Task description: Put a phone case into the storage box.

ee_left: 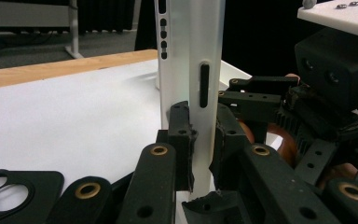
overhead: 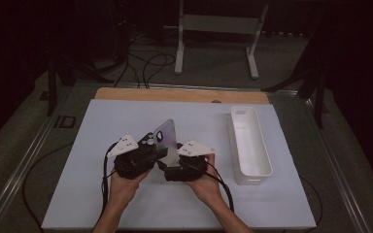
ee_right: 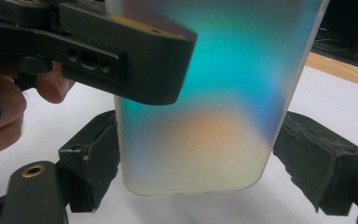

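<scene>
Phone case point(overhead: 165, 138), translucent, upright above white mat point(overhead: 102, 141), centre-left. Left gripper point(ee_left: 200, 144): jaws pinching case's thin edge. Right gripper point(ee_right: 196, 163): jaws spread either side of case w/ right pad clear. White tray point(overhead: 250, 145) well apart, right.

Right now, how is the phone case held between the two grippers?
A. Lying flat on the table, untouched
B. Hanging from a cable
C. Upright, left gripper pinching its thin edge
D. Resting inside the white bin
C: in the left gripper view the left gripper has its pads pressed on both faces of the upright phone case, above the white table.
</scene>
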`<state>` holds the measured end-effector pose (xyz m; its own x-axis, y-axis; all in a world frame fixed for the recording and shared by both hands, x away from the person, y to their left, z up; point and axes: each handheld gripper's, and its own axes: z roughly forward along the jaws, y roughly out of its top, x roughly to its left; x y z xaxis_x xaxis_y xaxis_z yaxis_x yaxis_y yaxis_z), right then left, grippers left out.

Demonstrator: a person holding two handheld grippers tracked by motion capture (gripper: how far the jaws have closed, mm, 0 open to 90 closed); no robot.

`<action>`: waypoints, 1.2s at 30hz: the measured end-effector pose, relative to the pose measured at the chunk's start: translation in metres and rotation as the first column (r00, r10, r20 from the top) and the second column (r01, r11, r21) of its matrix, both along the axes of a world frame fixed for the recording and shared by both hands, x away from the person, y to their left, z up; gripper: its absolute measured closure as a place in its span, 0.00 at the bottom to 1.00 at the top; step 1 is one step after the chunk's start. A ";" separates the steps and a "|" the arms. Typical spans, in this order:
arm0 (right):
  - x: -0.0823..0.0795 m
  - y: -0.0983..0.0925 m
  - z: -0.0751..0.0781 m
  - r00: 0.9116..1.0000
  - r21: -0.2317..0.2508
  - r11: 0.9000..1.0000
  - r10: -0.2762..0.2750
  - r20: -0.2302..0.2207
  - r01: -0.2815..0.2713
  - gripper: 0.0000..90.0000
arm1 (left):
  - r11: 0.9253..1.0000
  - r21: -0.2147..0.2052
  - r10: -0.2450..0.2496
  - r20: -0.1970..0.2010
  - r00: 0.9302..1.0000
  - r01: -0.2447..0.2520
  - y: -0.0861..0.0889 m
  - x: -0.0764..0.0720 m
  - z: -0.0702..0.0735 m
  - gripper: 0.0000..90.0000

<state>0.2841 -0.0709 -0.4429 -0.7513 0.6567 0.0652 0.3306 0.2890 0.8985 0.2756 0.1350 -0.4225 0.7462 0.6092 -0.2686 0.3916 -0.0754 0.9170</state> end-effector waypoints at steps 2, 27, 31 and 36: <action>-0.001 0.000 0.001 1.000 0.007 1.000 -0.001 0.006 0.001 0.18 | 1.000 -0.007 0.002 0.005 1.000 -0.002 0.000 0.000 0.001 0.90; 0.012 -0.027 0.012 0.996 0.036 0.997 0.070 -0.052 -0.068 0.12 | 0.997 0.074 0.028 0.053 0.998 -0.032 0.004 -0.003 -0.004 0.91; 0.013 -0.029 0.022 0.996 0.054 0.996 0.076 -0.049 -0.073 0.12 | 0.996 0.085 0.021 0.056 0.998 -0.026 0.001 -0.003 -0.006 0.91; 0.018 -0.030 0.037 0.995 0.087 0.993 0.086 -0.049 -0.082 0.11 | 0.996 0.093 0.011 0.056 0.998 -0.016 -0.002 -0.004 -0.007 0.91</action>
<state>0.3020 -0.1009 -0.4058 -0.7976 0.5819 0.1589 0.3560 0.2416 0.9027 0.2715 0.1327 -0.4299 0.7497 0.6398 -0.1690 0.3424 -0.1566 0.9264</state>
